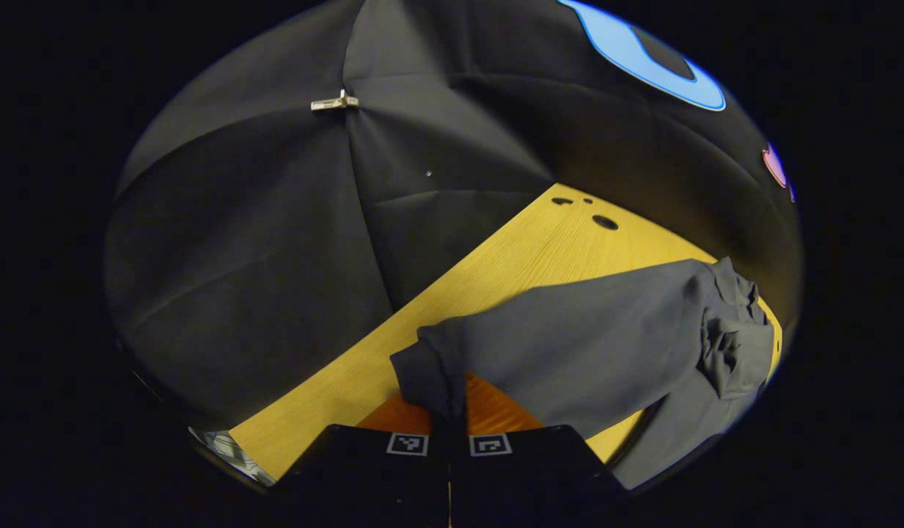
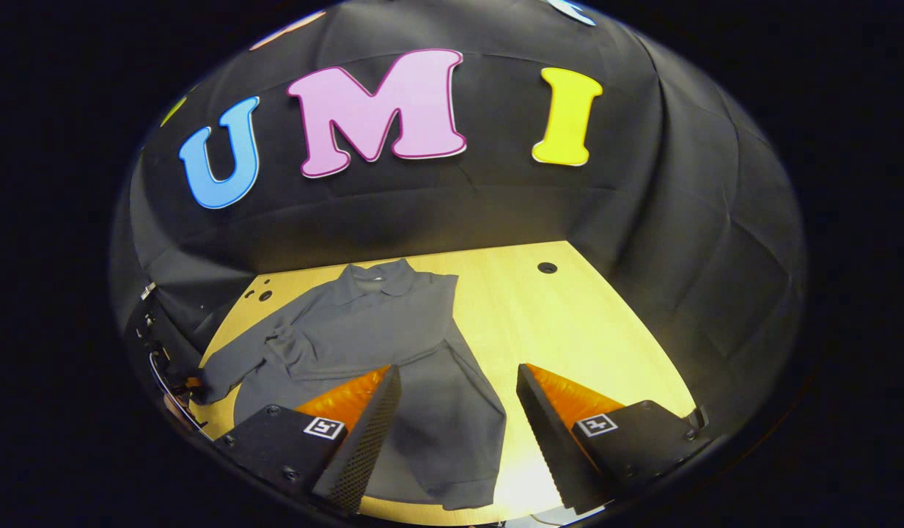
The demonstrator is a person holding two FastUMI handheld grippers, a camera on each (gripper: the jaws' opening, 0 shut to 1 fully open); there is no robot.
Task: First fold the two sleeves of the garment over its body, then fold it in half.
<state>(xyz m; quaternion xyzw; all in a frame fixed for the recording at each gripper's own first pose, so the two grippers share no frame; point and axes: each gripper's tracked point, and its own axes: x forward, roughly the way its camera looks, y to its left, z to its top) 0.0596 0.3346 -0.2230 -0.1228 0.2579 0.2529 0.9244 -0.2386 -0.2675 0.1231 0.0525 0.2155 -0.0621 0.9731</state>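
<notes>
A dark grey long-sleeved shirt [image 2: 378, 330] lies flat on the yellow wooden table [image 2: 569, 323], collar [image 2: 382, 277] at the far side. One sleeve [image 2: 235, 367] stretches out to the left. In the left gripper view, that sleeve [image 1: 583, 337] runs from the bunched shoulder to its cuff [image 1: 430, 370]. My left gripper [image 1: 449, 425] is shut on the cuff, just above the table. My right gripper [image 2: 459, 411] hangs open above the shirt's lower part, its fingers [image 2: 367, 422] spread wide with nothing between them. The left gripper [image 2: 174, 381] shows dimly at the table's left edge.
Cable holes sit in the table at the far right [image 2: 547, 268] and the far left corner [image 2: 265, 295], the latter also in the left gripper view [image 1: 604, 221]. A metal clip [image 1: 334, 103] pins the cloth wall. Bare table lies to the right of the shirt.
</notes>
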